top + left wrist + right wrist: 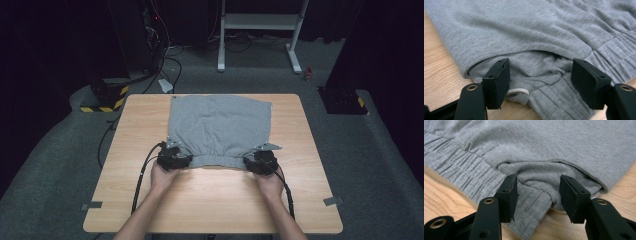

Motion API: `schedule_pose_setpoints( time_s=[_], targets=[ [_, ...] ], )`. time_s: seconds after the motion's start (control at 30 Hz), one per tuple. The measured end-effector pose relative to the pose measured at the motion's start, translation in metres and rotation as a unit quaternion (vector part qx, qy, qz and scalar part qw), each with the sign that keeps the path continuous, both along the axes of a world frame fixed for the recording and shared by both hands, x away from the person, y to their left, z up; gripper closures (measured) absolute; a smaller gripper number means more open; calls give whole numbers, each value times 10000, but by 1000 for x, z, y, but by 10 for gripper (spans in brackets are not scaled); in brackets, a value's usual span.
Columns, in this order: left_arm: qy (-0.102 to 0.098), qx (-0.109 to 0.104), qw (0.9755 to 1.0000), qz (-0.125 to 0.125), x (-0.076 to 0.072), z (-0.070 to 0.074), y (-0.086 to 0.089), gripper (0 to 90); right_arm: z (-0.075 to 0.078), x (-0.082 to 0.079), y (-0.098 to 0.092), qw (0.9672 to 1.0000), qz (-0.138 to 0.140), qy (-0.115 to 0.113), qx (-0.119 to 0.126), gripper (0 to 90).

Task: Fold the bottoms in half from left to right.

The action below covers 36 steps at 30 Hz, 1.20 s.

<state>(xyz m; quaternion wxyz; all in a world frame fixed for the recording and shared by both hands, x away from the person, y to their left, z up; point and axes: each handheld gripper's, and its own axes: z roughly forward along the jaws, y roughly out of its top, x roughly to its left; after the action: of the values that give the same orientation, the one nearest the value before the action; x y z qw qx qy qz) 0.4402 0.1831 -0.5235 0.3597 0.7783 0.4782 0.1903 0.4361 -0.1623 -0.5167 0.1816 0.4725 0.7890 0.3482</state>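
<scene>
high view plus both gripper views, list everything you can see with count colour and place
garment: 1, grey, folded on the table's far middle, gathered waistband toward the person
table: 1, light wood, centre
tape pieces: 2, grey, near table corners
frame: 1, white, on the floor behind
hazard-striped base: 1, yellow and black, floor far left
left gripper: 1, black, at the waistband's left corner, jaws apart around cloth
right gripper: 1, black, at its right corner, jaws apart around cloth
hands: 2, holding the grippers

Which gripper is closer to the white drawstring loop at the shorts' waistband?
Left. The left gripper straddles the waistband corner with the white drawstring loop right beside its left jaw. The right gripper is at the opposite corner of the grey shorts.
</scene>
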Motion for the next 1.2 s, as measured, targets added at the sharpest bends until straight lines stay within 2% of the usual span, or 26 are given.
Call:
schedule_pose_setpoints(
  time_s=[0.1, 0.3, 0.47, 0.67, 0.97, 1.2],
  targets=[
    [-10, 17, 10000, -7, -1, -1, -1, 303, 0, -1, 1, 10000, 9, 18, -51, 488],
    [-82, -16, 10000, -25, -4, -2, -1, 302, -1, -3, -1, 9999, -16, 100, 12, 483],
    [-155, -20, 9999, -66, -11, -4, -1, 304, -3, -6, -4, 10000, 30, 31, 38, 483],
    [-109, -18, 9999, -89, -13, -3, -2, 304, -4, -12, -5, 10000, -2, -17, 84, 483],
    [-133, -40, 9998, -139, -25, -3, -4, 311, -5, -22, -8, 9999, 24, -49, 95, 484],
    [-127, -65, 9998, -165, -34, -3, -5, 315, -7, -35, -10, 9998, 12, -111, 145, 483]
  ],
)
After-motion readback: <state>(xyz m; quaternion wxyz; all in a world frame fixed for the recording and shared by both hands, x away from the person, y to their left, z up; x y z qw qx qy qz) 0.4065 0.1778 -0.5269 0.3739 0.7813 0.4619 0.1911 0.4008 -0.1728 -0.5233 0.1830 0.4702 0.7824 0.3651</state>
